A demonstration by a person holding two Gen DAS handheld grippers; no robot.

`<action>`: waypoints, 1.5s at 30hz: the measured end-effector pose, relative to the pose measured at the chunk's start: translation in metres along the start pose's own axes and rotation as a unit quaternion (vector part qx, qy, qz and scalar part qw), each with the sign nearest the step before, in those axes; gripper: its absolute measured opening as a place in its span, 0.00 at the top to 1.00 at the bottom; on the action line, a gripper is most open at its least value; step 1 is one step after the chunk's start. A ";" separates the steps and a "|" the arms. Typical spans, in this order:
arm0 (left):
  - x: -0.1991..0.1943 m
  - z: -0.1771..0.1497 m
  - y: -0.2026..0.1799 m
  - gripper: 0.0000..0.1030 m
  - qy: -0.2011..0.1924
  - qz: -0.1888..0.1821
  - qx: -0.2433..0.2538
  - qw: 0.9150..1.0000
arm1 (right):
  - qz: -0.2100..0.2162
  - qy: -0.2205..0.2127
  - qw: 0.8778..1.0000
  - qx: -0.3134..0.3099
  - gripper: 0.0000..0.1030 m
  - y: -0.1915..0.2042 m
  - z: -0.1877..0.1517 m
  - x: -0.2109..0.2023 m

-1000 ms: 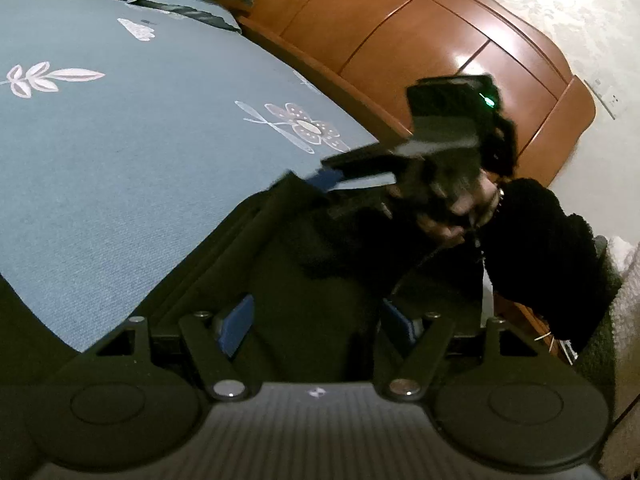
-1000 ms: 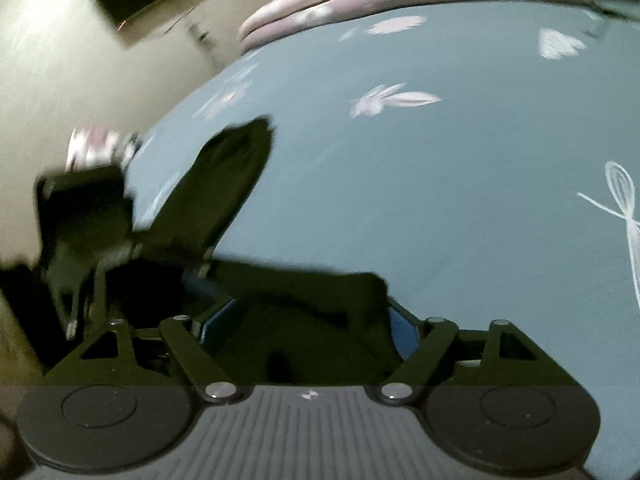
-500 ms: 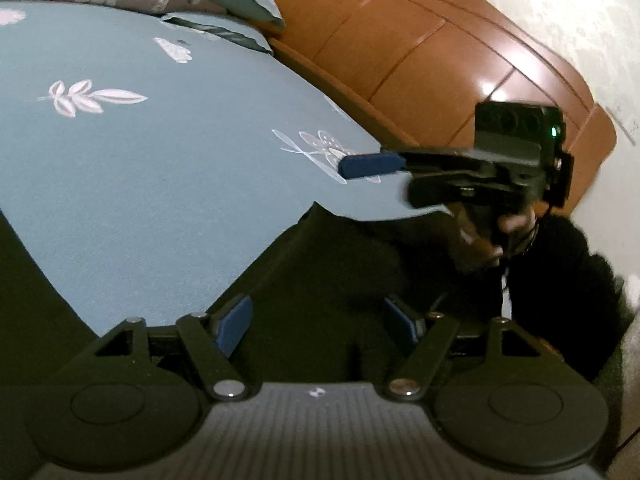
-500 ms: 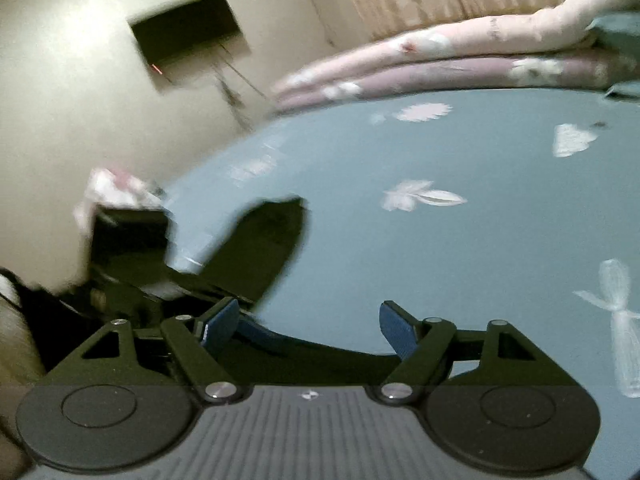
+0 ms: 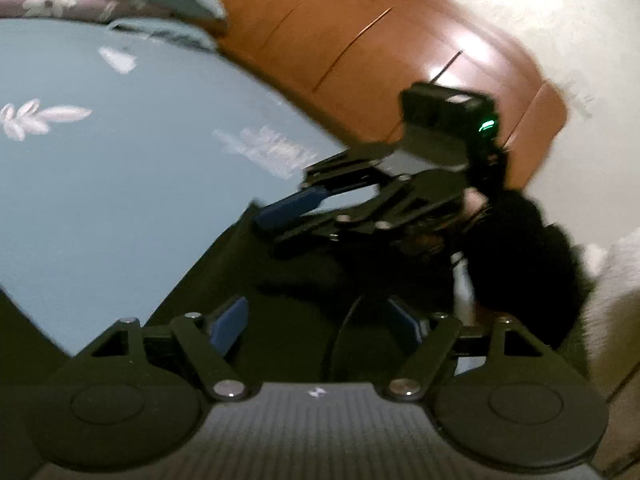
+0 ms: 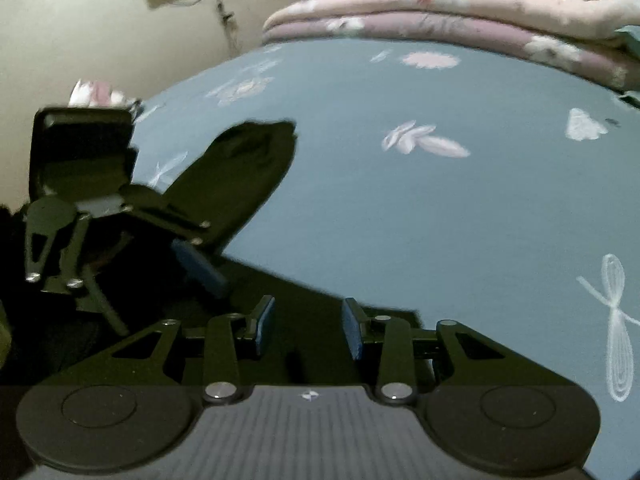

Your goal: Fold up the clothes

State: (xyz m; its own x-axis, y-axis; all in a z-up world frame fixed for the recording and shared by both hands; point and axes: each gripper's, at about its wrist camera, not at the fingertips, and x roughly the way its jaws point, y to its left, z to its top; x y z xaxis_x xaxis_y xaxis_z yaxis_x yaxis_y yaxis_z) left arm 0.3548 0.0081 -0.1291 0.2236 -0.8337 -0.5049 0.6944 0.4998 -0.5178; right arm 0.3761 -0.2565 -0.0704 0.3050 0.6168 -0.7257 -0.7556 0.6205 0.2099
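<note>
1. While both jaws stand apart, the left tongs (image 5: 316,320) and right tongs (image 6: 308,328) are held low over the dark garment (image 6: 240,176), gripping nothing;
2. that garment is spread on the bed (image 6: 440,208), probably to ease folding.

My dark cloth garment (image 6: 248,168) looks matt; the bedsheet (image 6: 400,208) woven, the wooden headboard (image 5: 360,40) glossy.

Both grippers are low and close together, pointed toward each other. Left gripper (image 5: 316,320) has its 2 blue-padded fingers (image 5: 230,322) spread wide. Right gripper (image 6: 308,330) is narrower but there's a clear gap between its pads (image 6: 264,326). A hand (image 5: 476,200) in a fuzzy black sleeve (image 5: 520,248) grips the right one from behind.
</note>
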 end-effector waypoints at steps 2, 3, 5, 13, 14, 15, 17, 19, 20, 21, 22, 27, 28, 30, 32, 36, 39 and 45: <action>0.004 -0.001 0.005 0.30 0.004 0.039 -0.010 0.999 | -0.028 0.011 1.000 0.001 0.61 -0.001 0.000 0.013; 0.002 0.000 0.006 0.29 -0.003 0.043 -0.014 0.999 | -0.043 0.009 0.999 0.004 0.62 -0.002 -0.001 0.018; 0.000 0.001 0.007 0.29 -0.015 0.052 -0.022 0.998 | -0.066 -0.012 0.998 0.019 0.61 -0.005 0.000 0.019; -0.026 0.011 -0.009 0.29 -0.040 0.095 0.034 0.994 | -0.077 -0.025 0.997 -0.012 0.59 0.027 0.002 -0.008; -0.032 0.013 -0.010 0.29 -0.045 0.100 0.039 0.993 | -0.076 -0.018 0.997 -0.027 0.59 0.034 0.004 -0.008; -0.038 0.015 -0.009 0.29 -0.051 0.106 0.041 0.992 | -0.076 -0.011 0.996 -0.041 0.59 0.042 0.006 -0.008; -0.044 0.018 -0.008 0.30 -0.059 0.105 0.033 0.992 | -0.075 0.003 0.995 -0.070 0.59 0.057 0.009 -0.007; -0.046 0.018 -0.009 0.31 -0.062 0.108 0.026 0.992 | -0.078 0.001 0.994 -0.074 0.59 0.066 0.009 -0.012; -0.044 0.017 -0.011 0.31 -0.060 0.115 0.028 0.991 | -0.081 -0.006 0.995 -0.065 0.59 0.069 0.006 -0.018; -0.042 0.016 -0.013 0.32 -0.058 0.123 0.029 0.990 | -0.084 -0.015 0.995 -0.055 0.58 0.072 0.003 -0.026; -0.040 0.015 -0.016 0.33 -0.056 0.130 0.031 0.989 | -0.090 -0.021 0.995 -0.040 0.58 0.076 -0.001 -0.035; -0.039 0.007 -0.034 0.34 -0.050 0.153 0.015 0.987 | -0.142 -0.042 0.989 -0.003 0.18 0.107 -0.031 -0.080; -0.040 0.005 -0.040 0.34 -0.046 0.161 0.012 0.986 | -0.150 -0.047 0.988 0.006 0.18 0.114 -0.037 -0.088; -0.042 0.000 -0.050 0.34 -0.039 0.178 0.006 0.983 | -0.156 -0.058 0.985 0.034 0.18 0.122 -0.053 -0.096; -0.045 -0.005 -0.059 0.33 -0.034 0.195 -0.004 0.980 | -0.180 -0.063 0.980 0.064 0.17 0.126 -0.070 -0.092; -0.049 -0.018 -0.080 0.32 -0.025 0.221 -0.007 0.975 | -0.234 -0.055 0.963 0.121 0.16 0.132 -0.102 -0.073; -0.050 -0.029 -0.093 0.32 -0.025 0.233 -0.008 0.972 | -0.232 -0.053 0.958 0.160 0.15 0.132 -0.122 -0.055; -0.049 -0.047 -0.100 0.32 -0.029 0.237 -0.040 0.970 | -0.251 -0.066 0.953 0.157 0.00 0.140 -0.143 -0.031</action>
State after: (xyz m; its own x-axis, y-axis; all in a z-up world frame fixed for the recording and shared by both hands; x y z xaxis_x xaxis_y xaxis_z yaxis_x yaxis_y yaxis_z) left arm 0.2427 0.0103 -0.0850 0.5444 -0.5169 -0.6606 0.4496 0.8447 -0.2904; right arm 0.1782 -0.2577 -0.1121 0.6691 0.2464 -0.7012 -0.2908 0.9550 0.0581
